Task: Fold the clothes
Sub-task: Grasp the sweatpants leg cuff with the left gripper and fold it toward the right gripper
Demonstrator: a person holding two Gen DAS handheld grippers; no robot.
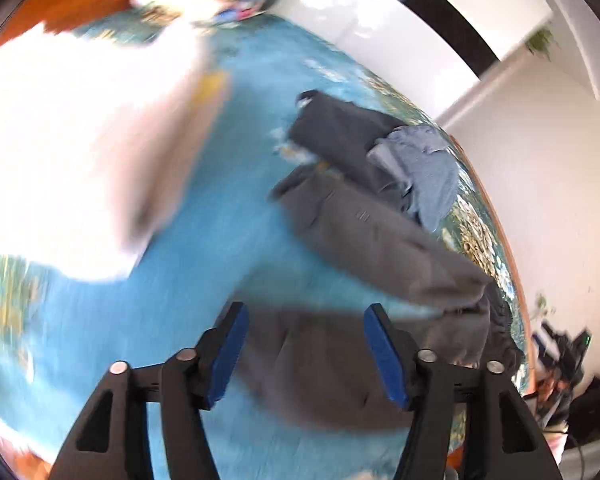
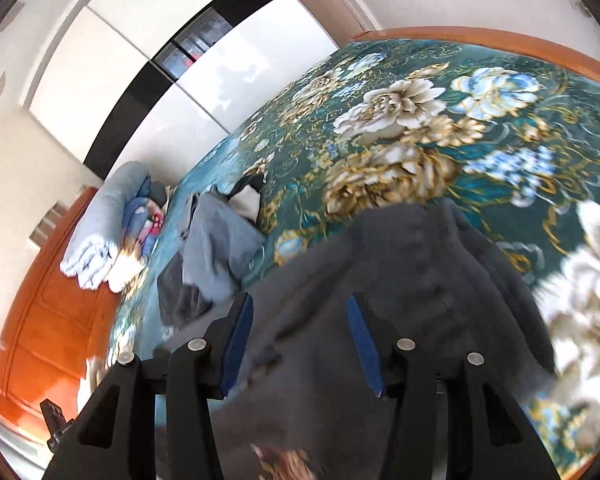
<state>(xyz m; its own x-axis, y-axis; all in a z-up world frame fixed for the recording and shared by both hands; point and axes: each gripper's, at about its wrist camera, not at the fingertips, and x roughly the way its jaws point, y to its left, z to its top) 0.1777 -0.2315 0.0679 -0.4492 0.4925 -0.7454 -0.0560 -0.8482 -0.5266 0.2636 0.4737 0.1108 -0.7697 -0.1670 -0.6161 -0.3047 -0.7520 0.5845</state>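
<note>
Both wrist cameras look down close over the bed (image 2: 420, 120).

Left claw (image 1: 306, 350): seen from its own wrist camera, both black arms reach forward and downward, the blue pads (image 1: 230, 354) standing well apart with nothing pressed between them. Right claw (image 2: 300, 344): likewise tilted downward, blue pads (image 2: 364, 344) parted, though by a narrower gap than on the left, and neither pad bears on anything. The black linkages and silver pivot pins of both claws appear sharp; no hand or sleeve is visible.
</note>
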